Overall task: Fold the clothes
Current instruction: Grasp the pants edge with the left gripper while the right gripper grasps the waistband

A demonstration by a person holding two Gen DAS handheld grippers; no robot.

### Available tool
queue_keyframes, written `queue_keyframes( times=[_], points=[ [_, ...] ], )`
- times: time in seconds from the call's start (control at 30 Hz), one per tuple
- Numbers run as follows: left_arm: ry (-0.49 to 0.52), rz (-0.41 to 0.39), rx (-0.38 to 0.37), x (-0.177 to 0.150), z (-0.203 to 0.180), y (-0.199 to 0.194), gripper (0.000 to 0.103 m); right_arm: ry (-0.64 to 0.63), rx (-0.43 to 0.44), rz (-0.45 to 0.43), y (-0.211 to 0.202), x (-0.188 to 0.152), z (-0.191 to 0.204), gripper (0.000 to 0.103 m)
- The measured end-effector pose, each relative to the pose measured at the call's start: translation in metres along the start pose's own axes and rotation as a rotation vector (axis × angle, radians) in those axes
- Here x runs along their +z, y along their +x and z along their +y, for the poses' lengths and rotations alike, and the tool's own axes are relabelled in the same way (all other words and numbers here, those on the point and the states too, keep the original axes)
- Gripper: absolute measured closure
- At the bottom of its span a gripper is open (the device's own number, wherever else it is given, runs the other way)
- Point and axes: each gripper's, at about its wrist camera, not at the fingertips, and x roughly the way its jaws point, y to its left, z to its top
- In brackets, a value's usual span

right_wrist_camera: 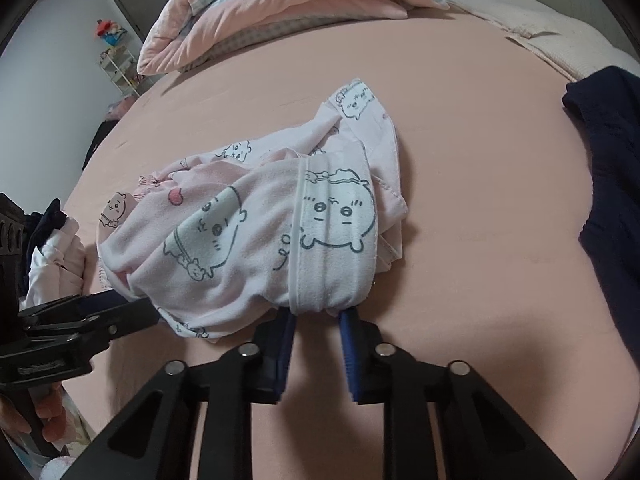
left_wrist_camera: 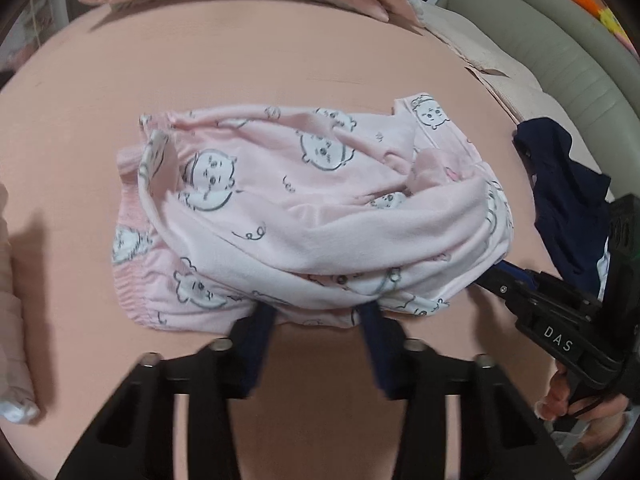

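A pink garment (left_wrist_camera: 296, 216) printed with white cartoon animals lies bunched on the pink bed sheet (left_wrist_camera: 280, 52); it also shows in the right wrist view (right_wrist_camera: 260, 232). My left gripper (left_wrist_camera: 316, 312) has its blue-padded fingers spread wide, tips tucked under the garment's near edge. My right gripper (right_wrist_camera: 318, 314) also has its fingers apart, tips pushed under the garment's white-trimmed end. In the left wrist view the right gripper (left_wrist_camera: 492, 276) reaches in from the right under the cloth. In the right wrist view the left gripper (right_wrist_camera: 132, 304) reaches in from the left.
A dark navy garment (left_wrist_camera: 568, 196) lies right of the pink one, also in the right wrist view (right_wrist_camera: 612, 184). A folded pink quilt (right_wrist_camera: 280, 12) sits at the head of the bed. Pale clothes (right_wrist_camera: 60, 252) lie at the left. A grey padded chair (left_wrist_camera: 560, 32) stands beside the bed.
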Motion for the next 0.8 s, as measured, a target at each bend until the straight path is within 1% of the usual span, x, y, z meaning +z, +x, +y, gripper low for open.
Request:
queue_keyframes(
  times=[0.07, 0.13, 0.23, 0.37, 0.5, 0.63, 0.8],
  points=[
    [0.04, -0.01, 0.017, 0.002, -0.006, -0.001, 0.073, -0.009, -0.01, -0.002, -0.001, 0.005, 0.002, 0.084],
    [0.06, -0.021, 0.023, 0.003, -0.009, -0.004, 0.074, -0.013, -0.015, -0.006, -0.004, 0.009, 0.003, 0.084],
    [0.046, -0.022, 0.0, 0.007, -0.007, -0.008, 0.075, 0.0, -0.002, -0.019, -0.011, 0.012, 0.003, 0.084],
    [0.003, -0.029, -0.034, 0.013, -0.002, -0.013, 0.075, 0.014, 0.018, -0.031, -0.021, 0.018, 0.0, 0.084],
    [0.007, -0.047, -0.028, 0.022, -0.004, -0.016, 0.075, 0.009, 0.03, -0.044, -0.029, 0.027, 0.001, 0.084],
    [0.002, -0.071, -0.019, 0.031, -0.003, -0.021, 0.075, -0.006, 0.023, -0.064, -0.033, 0.039, 0.006, 0.084],
    [0.0, -0.07, -0.021, 0.04, -0.002, -0.022, 0.075, 0.007, 0.037, -0.081, -0.034, 0.052, 0.01, 0.084]
  ],
)
